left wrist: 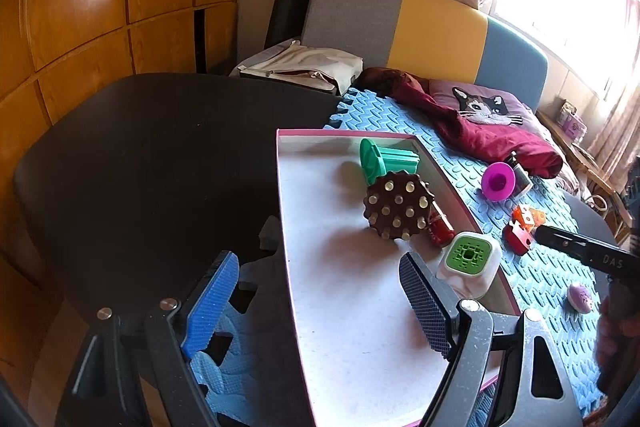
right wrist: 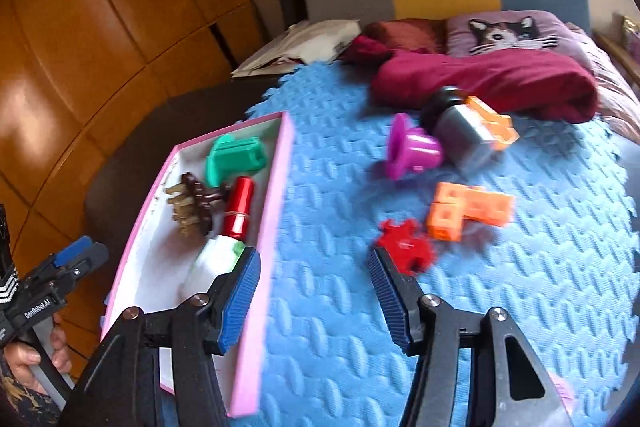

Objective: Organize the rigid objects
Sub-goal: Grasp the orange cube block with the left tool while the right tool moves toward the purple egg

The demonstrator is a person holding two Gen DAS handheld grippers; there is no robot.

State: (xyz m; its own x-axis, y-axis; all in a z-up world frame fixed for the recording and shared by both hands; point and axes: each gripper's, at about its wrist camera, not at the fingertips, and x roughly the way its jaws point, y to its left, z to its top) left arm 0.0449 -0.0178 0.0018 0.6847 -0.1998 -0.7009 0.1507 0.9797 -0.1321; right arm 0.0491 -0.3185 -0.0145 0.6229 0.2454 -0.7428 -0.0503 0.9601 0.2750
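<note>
A pink-rimmed white box [left wrist: 344, 133] holds a green funnel piece [left wrist: 384, 159], a brown studded disc [left wrist: 396, 205], a red cylinder [right wrist: 240, 211] and a white cube with a green top [left wrist: 468, 261]. My left gripper [left wrist: 320, 303] hangs open over the box's near left wall, gripping nothing. On the blue foam mat [right wrist: 340, 131] lie a magenta funnel [right wrist: 412, 147], a grey cylinder [right wrist: 460, 135], orange blocks [right wrist: 468, 211] and a red toothed piece [right wrist: 404, 247]. My right gripper [right wrist: 316, 297] is open and empty above the mat, its right fingertip just short of the red piece.
A dark red cloth [right wrist: 480, 83] and a cat cushion [right wrist: 508, 31] lie at the mat's far end, before a grey, yellow and blue backrest. A purple egg-shaped thing [left wrist: 580, 297] sits on the mat. Dark tabletop [left wrist: 160, 147] and wooden cabinets lie left.
</note>
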